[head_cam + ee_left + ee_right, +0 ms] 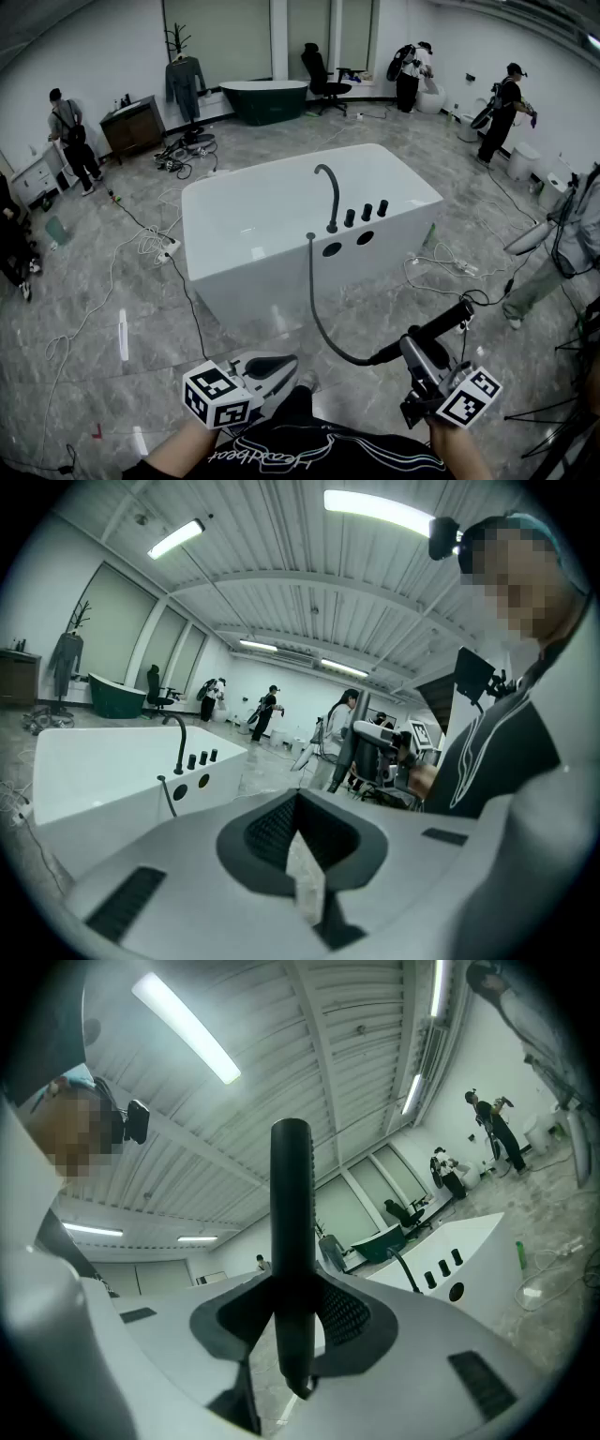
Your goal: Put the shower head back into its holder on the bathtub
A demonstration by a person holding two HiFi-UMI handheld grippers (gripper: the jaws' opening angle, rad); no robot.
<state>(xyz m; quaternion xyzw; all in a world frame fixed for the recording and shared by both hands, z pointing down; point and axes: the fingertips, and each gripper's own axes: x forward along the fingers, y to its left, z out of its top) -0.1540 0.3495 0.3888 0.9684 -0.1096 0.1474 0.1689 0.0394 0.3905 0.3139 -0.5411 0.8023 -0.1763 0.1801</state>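
Note:
A white bathtub [281,220] stands in the middle of the floor, with a black curved spout [330,192] and three black knobs [367,212] on its near rim. A black hose [317,309] runs from a small fitting [310,236] on that rim down to the black shower head [445,322]. My right gripper [411,343] is shut on the shower head in front of the tub, and the black handle [291,1222] stands upright between its jaws [292,1335]. My left gripper [281,364] is shut and empty [298,829], low at the left. The tub [103,771] lies ahead of it.
Cables [164,246] trail over the marble floor around the tub. Several people stand at the room's edges, one close at the right [562,244]. A dark green tub [265,100], an office chair [323,80] and a wooden cabinet [133,127] stand at the back.

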